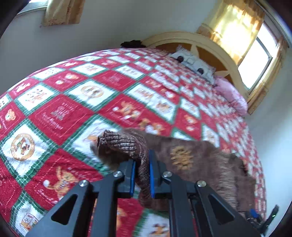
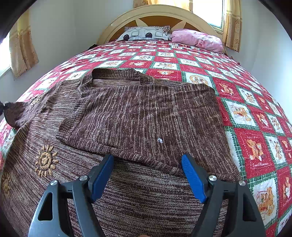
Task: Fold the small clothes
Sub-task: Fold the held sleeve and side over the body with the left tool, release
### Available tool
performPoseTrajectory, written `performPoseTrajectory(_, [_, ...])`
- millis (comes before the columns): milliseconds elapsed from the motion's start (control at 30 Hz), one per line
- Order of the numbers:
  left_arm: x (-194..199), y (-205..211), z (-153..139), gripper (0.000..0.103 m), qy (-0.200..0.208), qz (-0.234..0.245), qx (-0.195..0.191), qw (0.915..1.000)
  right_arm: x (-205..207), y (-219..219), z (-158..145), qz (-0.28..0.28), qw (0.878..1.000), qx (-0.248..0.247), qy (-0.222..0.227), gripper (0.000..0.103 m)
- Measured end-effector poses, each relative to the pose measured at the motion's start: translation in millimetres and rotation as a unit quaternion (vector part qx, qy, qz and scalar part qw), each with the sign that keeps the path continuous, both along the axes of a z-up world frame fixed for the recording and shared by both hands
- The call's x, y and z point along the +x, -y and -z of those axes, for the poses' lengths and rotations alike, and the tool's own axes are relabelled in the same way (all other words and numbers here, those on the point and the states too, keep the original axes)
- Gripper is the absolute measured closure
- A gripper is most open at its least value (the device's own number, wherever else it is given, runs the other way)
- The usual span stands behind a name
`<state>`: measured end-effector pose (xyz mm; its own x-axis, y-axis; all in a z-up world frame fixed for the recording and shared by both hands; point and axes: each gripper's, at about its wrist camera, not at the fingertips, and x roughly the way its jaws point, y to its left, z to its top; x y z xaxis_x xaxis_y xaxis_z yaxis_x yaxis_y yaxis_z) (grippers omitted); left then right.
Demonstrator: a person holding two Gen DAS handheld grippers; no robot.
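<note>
A brown knitted sweater [image 2: 146,116] with orange sun embroidery [image 2: 45,160] lies spread on the bed, its right side folded over the body. My left gripper [image 1: 143,164] is shut on the ribbed cuff of a sleeve [image 1: 124,142], which stands lifted off the quilt and curls over the blue pads. The sweater's body [image 1: 200,164] trails away to the right behind it. My right gripper [image 2: 147,160] hangs open just above the sweater's lower part, at the edge of the folded layer, with nothing between its blue fingers [image 2: 102,175].
The bed carries a red, white and green patchwork quilt [image 2: 251,145]. A patterned pillow [image 2: 146,33] and a pink pillow [image 2: 199,39] lie against the curved headboard [image 2: 158,12]. Curtained windows and white walls stand around the bed.
</note>
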<state>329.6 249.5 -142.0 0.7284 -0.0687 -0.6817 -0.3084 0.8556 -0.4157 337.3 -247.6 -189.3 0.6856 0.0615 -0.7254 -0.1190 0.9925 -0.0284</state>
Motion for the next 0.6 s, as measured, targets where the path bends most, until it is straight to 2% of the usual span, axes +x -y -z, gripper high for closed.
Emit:
performPoseTrajectory(133, [5, 21, -25, 0.090, 0.026, 0.032, -0.030, 0.9987, 0, 0, -1, 0.000, 1.000, 0.001, 0.001, 0.026])
performPoseTrajectory(600, [26, 123, -80, 0.090, 0.071, 0.123, -0.027, 0.9895, 0, 7, -3, -0.002, 1.000, 0.027, 0.009, 0.026])
